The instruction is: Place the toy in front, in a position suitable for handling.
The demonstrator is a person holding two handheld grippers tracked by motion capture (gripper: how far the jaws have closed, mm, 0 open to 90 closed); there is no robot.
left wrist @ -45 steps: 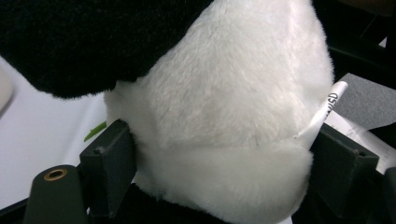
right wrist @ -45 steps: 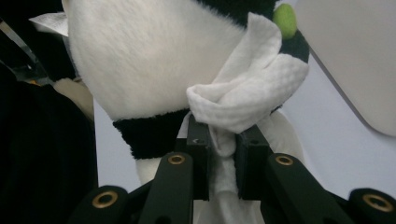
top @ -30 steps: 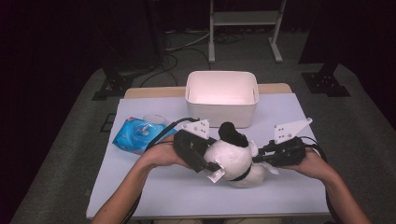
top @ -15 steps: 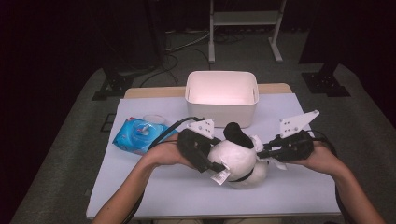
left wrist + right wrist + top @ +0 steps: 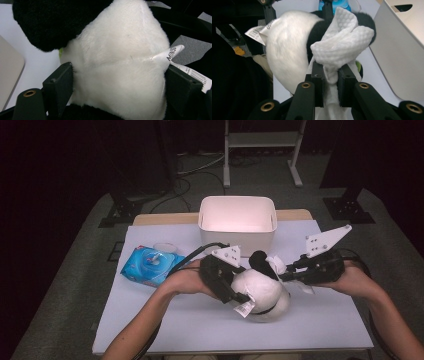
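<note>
- The plush (image 5: 262, 292) lies on the table (image 5: 165, 320) in front of the bin (image 5: 237, 220), slightly nearer the person than a second ago.
- The left gripper (image 5: 235, 292) has its jaws spread wide around the plush's white body (image 5: 120, 75), pressing both sides as before.
- The right gripper (image 5: 287, 276) is clamped tight on a wipe (image 5: 342, 47); it has drawn in, so the wipe now touches the plush's black part.
- Judgement: wiping has begun. The wipe pack (image 5: 147, 265) sits left of the bin.
</note>
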